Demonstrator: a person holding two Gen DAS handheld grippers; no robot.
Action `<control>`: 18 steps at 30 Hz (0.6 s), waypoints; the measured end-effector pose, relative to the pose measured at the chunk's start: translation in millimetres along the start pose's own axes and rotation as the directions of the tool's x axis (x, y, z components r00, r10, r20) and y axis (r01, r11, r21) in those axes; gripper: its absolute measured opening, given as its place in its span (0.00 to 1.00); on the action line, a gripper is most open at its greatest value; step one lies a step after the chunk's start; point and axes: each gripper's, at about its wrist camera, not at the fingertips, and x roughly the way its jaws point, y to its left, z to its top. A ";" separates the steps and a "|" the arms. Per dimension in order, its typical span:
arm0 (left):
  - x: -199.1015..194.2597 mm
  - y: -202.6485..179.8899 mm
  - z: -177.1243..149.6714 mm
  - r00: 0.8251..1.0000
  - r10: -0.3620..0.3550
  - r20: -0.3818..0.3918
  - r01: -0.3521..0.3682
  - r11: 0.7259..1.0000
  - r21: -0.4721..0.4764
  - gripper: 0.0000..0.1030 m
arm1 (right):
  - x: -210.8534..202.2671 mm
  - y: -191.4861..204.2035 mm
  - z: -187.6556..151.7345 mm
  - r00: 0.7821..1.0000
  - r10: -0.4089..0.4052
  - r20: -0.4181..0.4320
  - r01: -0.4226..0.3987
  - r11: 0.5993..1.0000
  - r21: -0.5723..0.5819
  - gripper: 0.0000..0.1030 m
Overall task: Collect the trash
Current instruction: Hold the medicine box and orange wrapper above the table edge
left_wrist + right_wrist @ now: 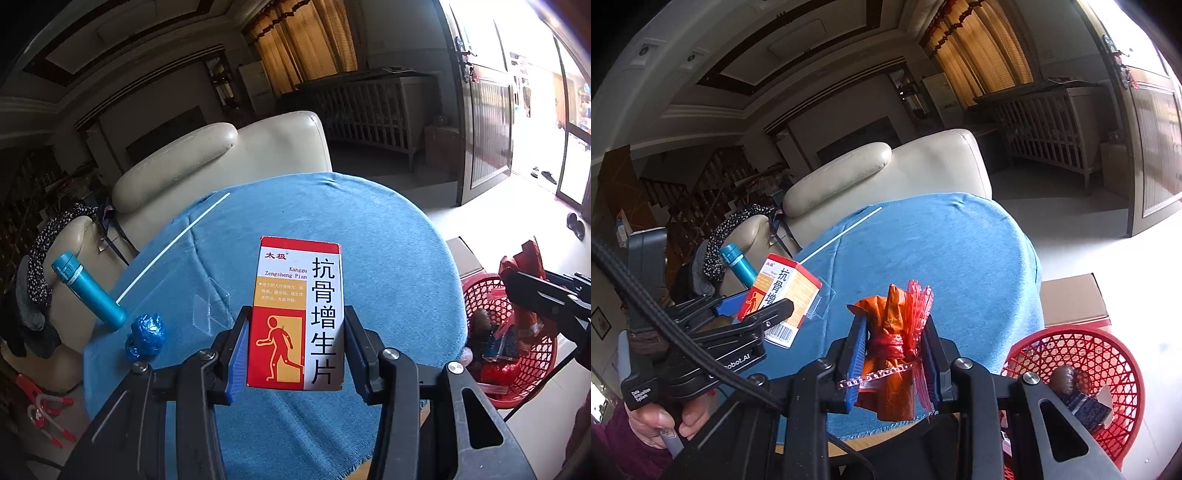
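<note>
Binned: a few scraps lie in the basket (1123, 354) (near right).
Left gripper (295, 332): clamped on box (295, 314).
Right gripper (892, 347): closed on wrapper (892, 332).
Left on table (369, 229): blue wad (146, 336), straw (173, 245), clear plastic (207, 306).

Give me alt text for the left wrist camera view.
The left gripper holds a red-and-white medicine box upright over a table draped in blue cloth. On the cloth lie a teal bottle, a crumpled blue bag and a white straw.

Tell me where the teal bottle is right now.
In the left wrist view the teal bottle lies tilted at the table's left edge, beside the crumpled blue bag and the white stick.
</note>
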 end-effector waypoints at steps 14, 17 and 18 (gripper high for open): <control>6.1 13.2 -6.9 1.000 0.011 -0.016 -0.011 0.999 -0.035 0.47 | 7.2 13.9 -0.1 1.000 0.006 -0.023 -0.007 0.999 -0.033 0.29; 4.8 12.7 -6.8 1.000 0.009 -0.015 -0.010 0.999 -0.034 0.47 | 6.3 13.4 1.5 1.000 0.011 -0.023 -0.011 0.999 -0.034 0.29; 4.3 12.4 -7.0 1.000 0.008 -0.015 -0.008 0.999 -0.034 0.47 | 5.2 12.9 1.4 1.000 0.009 -0.019 -0.010 0.999 -0.035 0.29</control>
